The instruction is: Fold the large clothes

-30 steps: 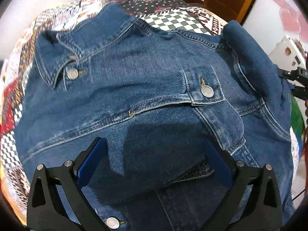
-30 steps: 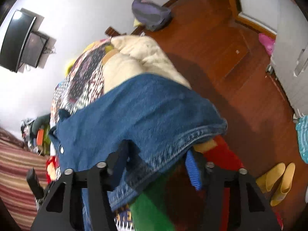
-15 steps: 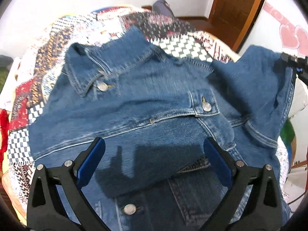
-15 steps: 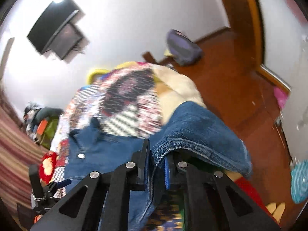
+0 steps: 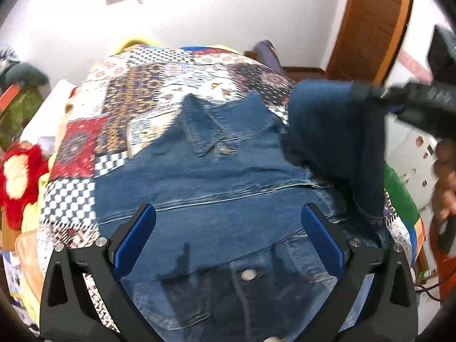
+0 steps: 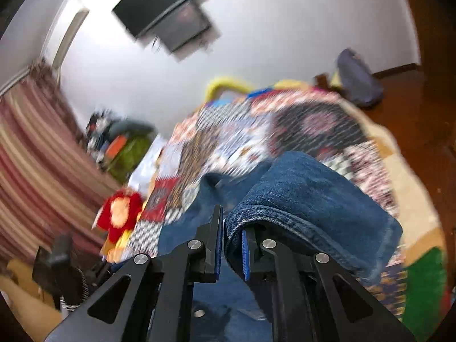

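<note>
A blue denim jacket (image 5: pixel 216 176) lies front up on a patchwork quilt (image 5: pixel 136 105), collar toward the far wall. My left gripper (image 5: pixel 228 236) hovers open above the jacket's lower front with nothing between its blue pads. My right gripper (image 6: pixel 231 245) is shut on the edge of the jacket's sleeve (image 6: pixel 313 199), which drapes over its right finger. In the left wrist view that sleeve (image 5: pixel 336 131) hangs lifted at the right, held up by the right gripper (image 5: pixel 373 94).
A red and cream plush toy (image 5: pixel 17 176) lies at the bed's left edge. A dark screen (image 6: pixel 171 20) hangs on the white wall. A wooden door (image 5: pixel 370 25) stands at the back right, and green cloth (image 5: pixel 399 191) lies at the bed's right side.
My right gripper shut on the sleeve and lifted it up and over toward the jacket's middle. My left gripper rose and drew back, so more of the bed and wall shows.
</note>
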A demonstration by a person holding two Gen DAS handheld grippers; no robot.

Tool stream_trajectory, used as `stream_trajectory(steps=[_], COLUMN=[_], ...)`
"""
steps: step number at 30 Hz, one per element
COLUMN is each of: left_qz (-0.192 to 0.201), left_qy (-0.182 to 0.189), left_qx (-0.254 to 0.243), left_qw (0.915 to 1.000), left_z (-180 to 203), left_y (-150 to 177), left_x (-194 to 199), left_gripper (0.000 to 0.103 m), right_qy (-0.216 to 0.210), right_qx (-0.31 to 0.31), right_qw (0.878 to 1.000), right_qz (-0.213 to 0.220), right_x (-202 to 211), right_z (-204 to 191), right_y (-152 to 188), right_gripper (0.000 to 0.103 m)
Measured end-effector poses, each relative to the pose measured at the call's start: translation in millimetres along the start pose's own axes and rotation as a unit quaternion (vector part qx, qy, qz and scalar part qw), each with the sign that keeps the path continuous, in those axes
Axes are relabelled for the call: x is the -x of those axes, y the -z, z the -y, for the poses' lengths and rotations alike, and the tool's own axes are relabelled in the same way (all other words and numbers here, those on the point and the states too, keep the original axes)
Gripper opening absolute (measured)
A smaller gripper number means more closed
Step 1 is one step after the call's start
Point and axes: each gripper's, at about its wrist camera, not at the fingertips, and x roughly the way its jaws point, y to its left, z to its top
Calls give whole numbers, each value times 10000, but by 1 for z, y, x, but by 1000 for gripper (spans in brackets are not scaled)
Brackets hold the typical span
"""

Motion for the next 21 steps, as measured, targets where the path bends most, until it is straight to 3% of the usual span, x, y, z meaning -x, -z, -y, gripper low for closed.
stream_trajectory(steps=[8,15,21], left_qz=[14,-94,-92], left_qy=[-126,-51,-46], left_qx=[407,605,432], left_qw=[9991,9981,9990], left_z=[-42,-51,-35], left_y=[29,45,46], left_x=[21,21,26], left_gripper=[103,103,103], right_qy=[1,114,186], right_qx=[157,265,328], right_qw=[9874,9683,9460], right_qz=[-1574,-2482,-3219], right_x=[-98,-114,-116], right_z=[-39,-37,-40], right_y=[64,105,131], right_gripper=[9,9,9])
